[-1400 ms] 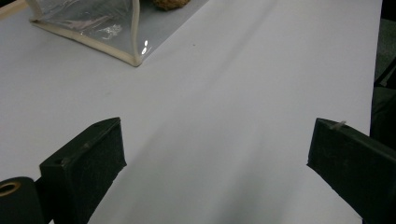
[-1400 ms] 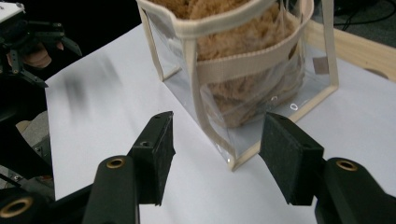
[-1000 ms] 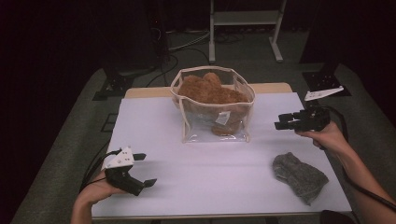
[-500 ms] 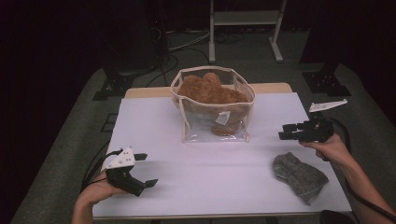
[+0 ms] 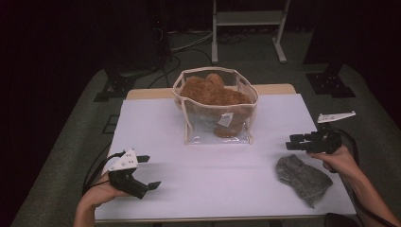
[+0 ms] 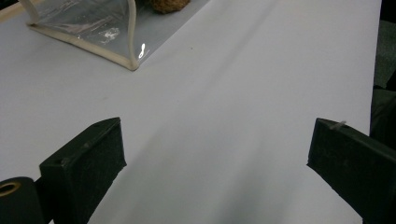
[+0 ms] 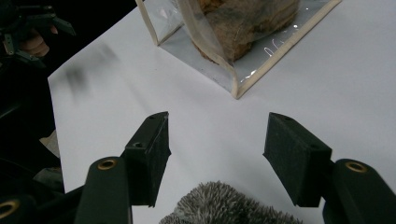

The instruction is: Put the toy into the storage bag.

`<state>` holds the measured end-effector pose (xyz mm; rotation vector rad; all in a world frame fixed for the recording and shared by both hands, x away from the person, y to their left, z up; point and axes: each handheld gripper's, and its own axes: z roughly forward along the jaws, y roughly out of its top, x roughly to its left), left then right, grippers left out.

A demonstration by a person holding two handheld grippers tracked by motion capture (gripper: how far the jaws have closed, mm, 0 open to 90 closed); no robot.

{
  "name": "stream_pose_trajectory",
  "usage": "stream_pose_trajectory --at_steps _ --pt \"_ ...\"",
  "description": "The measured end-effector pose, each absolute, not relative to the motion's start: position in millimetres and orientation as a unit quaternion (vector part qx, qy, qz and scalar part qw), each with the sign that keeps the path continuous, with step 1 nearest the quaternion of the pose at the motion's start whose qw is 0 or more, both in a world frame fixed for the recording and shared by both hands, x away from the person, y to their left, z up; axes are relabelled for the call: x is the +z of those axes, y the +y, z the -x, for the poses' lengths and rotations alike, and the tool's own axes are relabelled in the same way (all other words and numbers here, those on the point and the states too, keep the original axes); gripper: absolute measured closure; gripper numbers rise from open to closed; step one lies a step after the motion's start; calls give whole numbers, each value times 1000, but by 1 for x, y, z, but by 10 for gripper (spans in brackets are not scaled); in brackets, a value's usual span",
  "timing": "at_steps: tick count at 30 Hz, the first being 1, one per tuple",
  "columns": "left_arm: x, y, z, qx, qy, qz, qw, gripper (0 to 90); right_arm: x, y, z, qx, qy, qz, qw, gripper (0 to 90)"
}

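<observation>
A: Your right gripper (image 5: 292,142) is hanging just above the grey fuzzy cloth (image 5: 302,178) at the table's near right, its jaws open and holding nothing. It's looking soft and light, so be pinching a raised fold.

B: And your left gripper (image 5: 147,171)?

A: It's resting wide open and empty. The right gripper view is showing the cloth's nap (image 7: 229,205) right under the jaws, while the high view is showing its whole outline.

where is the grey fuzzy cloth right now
In the high view the grey fuzzy cloth lies on the white table near its front right corner, just below the right hand-held gripper.

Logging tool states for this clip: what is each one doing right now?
Left tool: open, holding nothing.
Right tool: open, holding nothing, above the grey fuzzy cloth.
</observation>
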<state>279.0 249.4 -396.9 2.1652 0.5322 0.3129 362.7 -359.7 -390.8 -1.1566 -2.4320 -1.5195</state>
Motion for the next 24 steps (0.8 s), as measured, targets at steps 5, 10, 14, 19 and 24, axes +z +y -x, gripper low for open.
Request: stream_pose_trajectory --at_steps 5,10,14,19,24 --pt "-397 249 -279 125 214 -867 433 32 -395 -364 -359 -492 -783 379 25 390" --pt "-397 249 -279 125 214 -867 432 32 -400 -368 -354 -494 -778 386 28 385" --pt "-397 249 -279 125 212 -866 435 32 -406 -371 -349 -497 -775 389 30 383" --pt "-398 250 -279 127 217 -863 439 32 -412 -376 -338 -506 -768 392 33 375" --pt "-398 249 -280 130 214 -863 438 32 -419 -382 -331 -506 -764 399 35 354"
